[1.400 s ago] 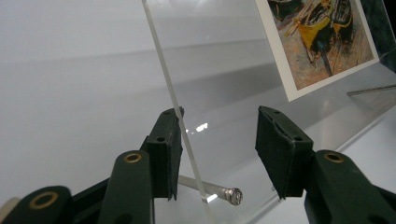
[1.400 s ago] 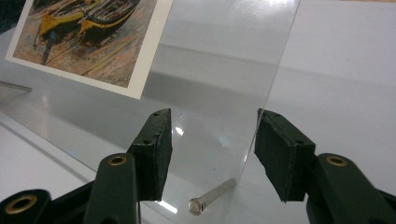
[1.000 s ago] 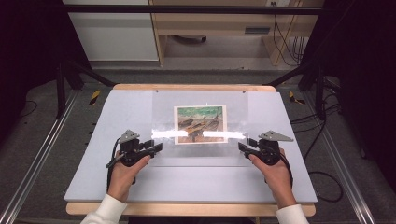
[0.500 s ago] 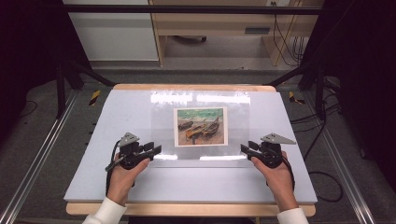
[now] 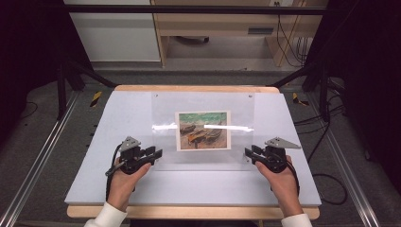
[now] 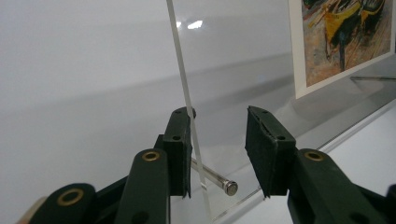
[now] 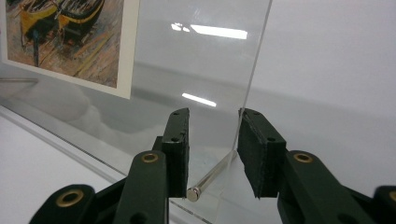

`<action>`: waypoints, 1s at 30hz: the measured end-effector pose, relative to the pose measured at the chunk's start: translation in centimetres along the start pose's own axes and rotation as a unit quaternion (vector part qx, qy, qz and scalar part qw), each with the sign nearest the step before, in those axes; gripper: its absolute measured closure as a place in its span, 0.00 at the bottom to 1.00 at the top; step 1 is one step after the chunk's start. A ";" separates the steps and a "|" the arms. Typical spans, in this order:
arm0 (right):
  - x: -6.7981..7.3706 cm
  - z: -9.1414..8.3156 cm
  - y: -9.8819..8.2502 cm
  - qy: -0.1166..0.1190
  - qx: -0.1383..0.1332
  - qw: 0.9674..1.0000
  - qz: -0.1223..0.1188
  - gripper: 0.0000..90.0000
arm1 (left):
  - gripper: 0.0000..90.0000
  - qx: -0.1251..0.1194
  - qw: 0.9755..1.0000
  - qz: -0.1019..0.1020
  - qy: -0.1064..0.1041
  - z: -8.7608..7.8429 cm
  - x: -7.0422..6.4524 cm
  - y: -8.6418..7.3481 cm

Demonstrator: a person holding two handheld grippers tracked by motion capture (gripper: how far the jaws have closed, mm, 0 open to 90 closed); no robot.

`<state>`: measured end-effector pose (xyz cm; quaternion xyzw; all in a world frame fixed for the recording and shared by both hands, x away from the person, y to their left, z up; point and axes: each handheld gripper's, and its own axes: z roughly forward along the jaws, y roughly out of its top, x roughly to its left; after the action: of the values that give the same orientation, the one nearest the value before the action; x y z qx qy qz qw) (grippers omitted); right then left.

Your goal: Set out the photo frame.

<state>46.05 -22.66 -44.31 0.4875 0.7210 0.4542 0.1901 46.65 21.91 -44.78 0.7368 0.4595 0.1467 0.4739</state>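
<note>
Pale lavender tabletop [image 5: 118, 118] fills the middle of the high view, with dark floor and metal rails around it and a wooden cabinet at the top. At frame centre lies a clear acrylic frame [image 5: 203, 101] with a painted picture of boats [image 5: 203, 130] inside it. The left gripper [image 5: 157, 153] sits at the frame's lower left corner and the right gripper [image 5: 248, 153] at its lower right corner, each held by a hand coming up from the bottom edge.

Left gripper view: the acrylic frame [image 6: 184, 84] rises edge-on from bottom centre toward the top, its edge touching the inner face of the left-hand jaw, while the right-hand jaw stands apart from it. A small metal pin [image 6: 217, 180] juts out between the jaws. The jaws have just been closing with the panel between them, not yet clamped. The boat picture [image 6: 345, 39] shows at upper right.

Right gripper view: the panel's edge [image 7: 254, 74] runs down beside the right-hand jaw; whether it touches is unclear. A gap remains at the left-hand jaw. Another metal pin [image 7: 210, 179] lies between the jaws, which have also just been closing. The boat picture [image 7: 70, 37] is at upper left.
</note>
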 end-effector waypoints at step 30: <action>0.3 -0.7 -0.9 0.004 0.009 1.000 0.001 0.76 | 0.73 0.012 1.000 0.010 -0.007 -0.6 -0.1 -0.6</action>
<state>44.89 -22.81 -44.67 0.4886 0.7253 0.4494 0.1824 45.87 22.21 -45.01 0.7479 0.4501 0.1409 0.4671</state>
